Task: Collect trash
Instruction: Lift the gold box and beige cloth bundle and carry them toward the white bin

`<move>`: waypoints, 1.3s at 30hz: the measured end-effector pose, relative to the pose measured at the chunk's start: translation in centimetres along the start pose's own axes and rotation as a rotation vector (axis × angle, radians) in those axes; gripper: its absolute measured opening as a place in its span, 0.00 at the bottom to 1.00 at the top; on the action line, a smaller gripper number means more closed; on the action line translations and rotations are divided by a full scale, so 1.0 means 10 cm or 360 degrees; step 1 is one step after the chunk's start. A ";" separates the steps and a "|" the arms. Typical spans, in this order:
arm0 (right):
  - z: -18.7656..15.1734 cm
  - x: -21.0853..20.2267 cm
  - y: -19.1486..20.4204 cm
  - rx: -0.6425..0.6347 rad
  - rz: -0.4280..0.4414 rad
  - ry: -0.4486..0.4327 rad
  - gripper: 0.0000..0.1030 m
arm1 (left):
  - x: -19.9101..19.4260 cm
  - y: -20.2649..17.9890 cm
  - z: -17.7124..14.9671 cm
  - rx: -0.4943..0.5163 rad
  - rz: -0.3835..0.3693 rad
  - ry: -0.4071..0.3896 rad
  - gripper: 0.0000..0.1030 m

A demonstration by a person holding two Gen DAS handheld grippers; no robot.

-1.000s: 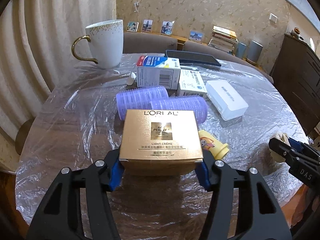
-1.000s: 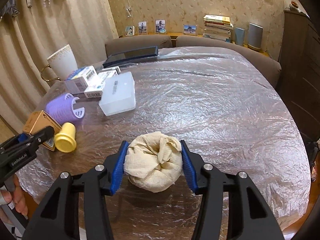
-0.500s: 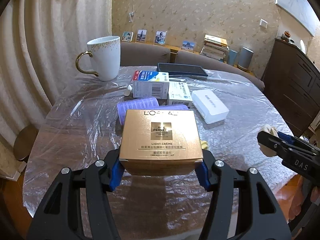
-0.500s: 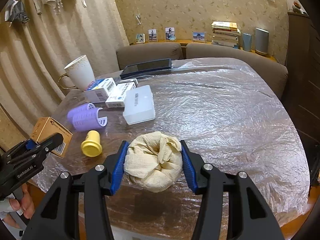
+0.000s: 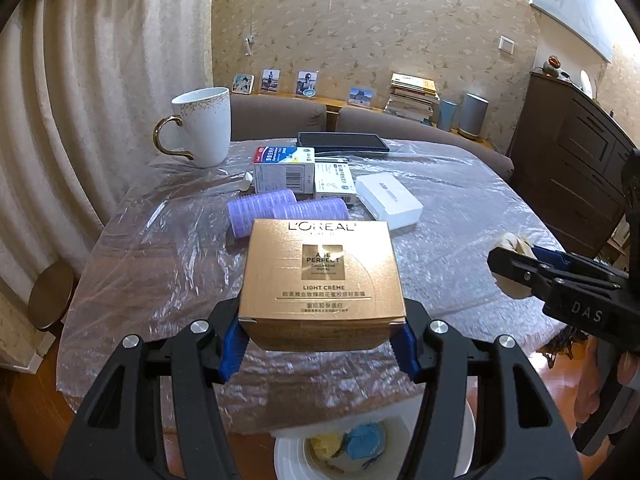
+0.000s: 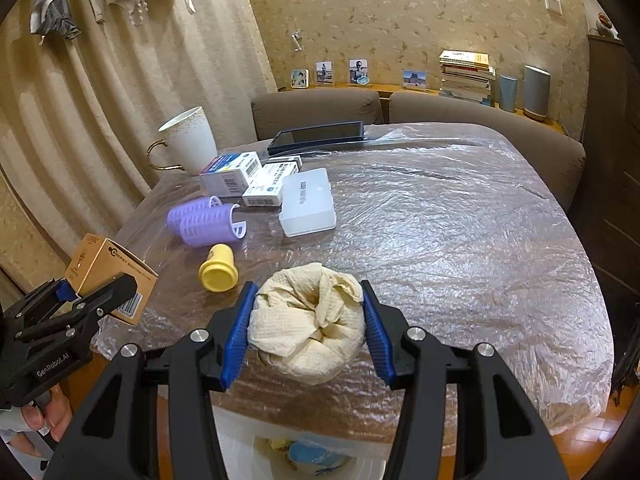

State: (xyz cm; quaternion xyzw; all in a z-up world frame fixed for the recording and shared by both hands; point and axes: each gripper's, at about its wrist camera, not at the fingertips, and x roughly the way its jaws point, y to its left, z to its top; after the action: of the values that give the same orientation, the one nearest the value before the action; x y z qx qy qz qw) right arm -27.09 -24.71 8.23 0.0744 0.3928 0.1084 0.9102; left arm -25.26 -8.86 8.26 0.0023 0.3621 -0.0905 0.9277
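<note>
Below both claws sits a white bin (image 5: 296, 454) already holding yellow and blue scraps. The left claw (image 5: 322, 342) is clamped on a gold cream box (image 5: 320, 280), its blue pads pressing both sides, held in the air off the tabletop (image 6: 460, 240). The right claw (image 6: 306, 330) grips a crumpled beige paper wad (image 6: 308, 324) over the near edge. Farther off lie a yellow cap (image 6: 219, 269), purple rollers (image 6: 204, 222) and a white mug (image 5: 202, 132).

Left tool (image 5: 322, 344) grips gold cream box (image 5: 320, 276) (above white bin (image 5: 292, 456)).
</note>
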 end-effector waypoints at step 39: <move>-0.99 -0.53 0.12 -0.0051 0.0071 0.0219 0.49 | -0.40 -0.37 -0.81 0.0221 -0.0105 0.0233 0.58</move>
State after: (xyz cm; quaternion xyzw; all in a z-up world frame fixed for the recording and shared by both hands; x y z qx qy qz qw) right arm -38.01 -24.39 5.44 0.0610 0.4508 0.1396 0.8795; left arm -34.23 -11.30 5.23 0.0614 0.4215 -0.1454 0.8930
